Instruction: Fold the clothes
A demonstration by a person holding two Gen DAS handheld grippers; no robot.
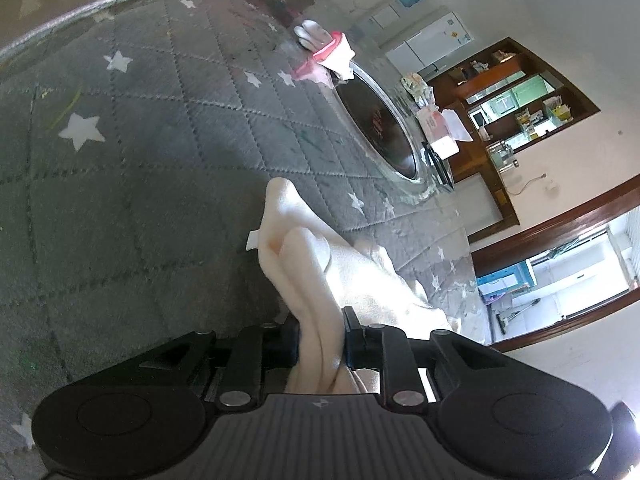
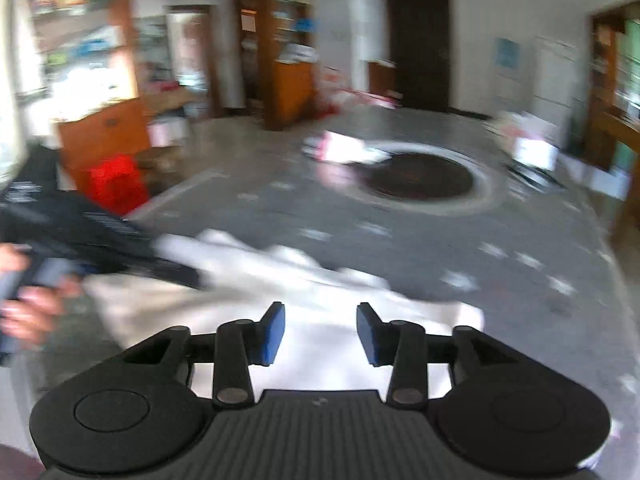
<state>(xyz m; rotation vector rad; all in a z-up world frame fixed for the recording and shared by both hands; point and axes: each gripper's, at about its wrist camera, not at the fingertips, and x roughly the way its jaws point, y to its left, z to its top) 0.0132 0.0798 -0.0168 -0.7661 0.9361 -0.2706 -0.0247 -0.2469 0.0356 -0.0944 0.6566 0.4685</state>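
A cream-white garment (image 1: pixel 312 276) lies bunched on the grey star-quilted table cover (image 1: pixel 140 168). My left gripper (image 1: pixel 320 336) is shut on a thick fold of it, which sticks out forward between the jaws. In the blurred right wrist view the same garment (image 2: pixel 320 292) spreads under and ahead of my right gripper (image 2: pixel 320 332), which is open with nothing between its blue pads (image 2: pixel 274 334). The left gripper (image 2: pixel 100 236) shows at the left of that view, held by a hand, with its tip in the cloth.
A round dark hotplate with a silver rim (image 1: pixel 380 128) (image 2: pixel 420 180) sits in the table. A small pink and white garment (image 1: pixel 324 46) (image 2: pixel 340 150) lies beside it. Boxes (image 1: pixel 434 120) stand at the table edge. Wooden shelves and a red crate (image 2: pixel 116 184) stand beyond.
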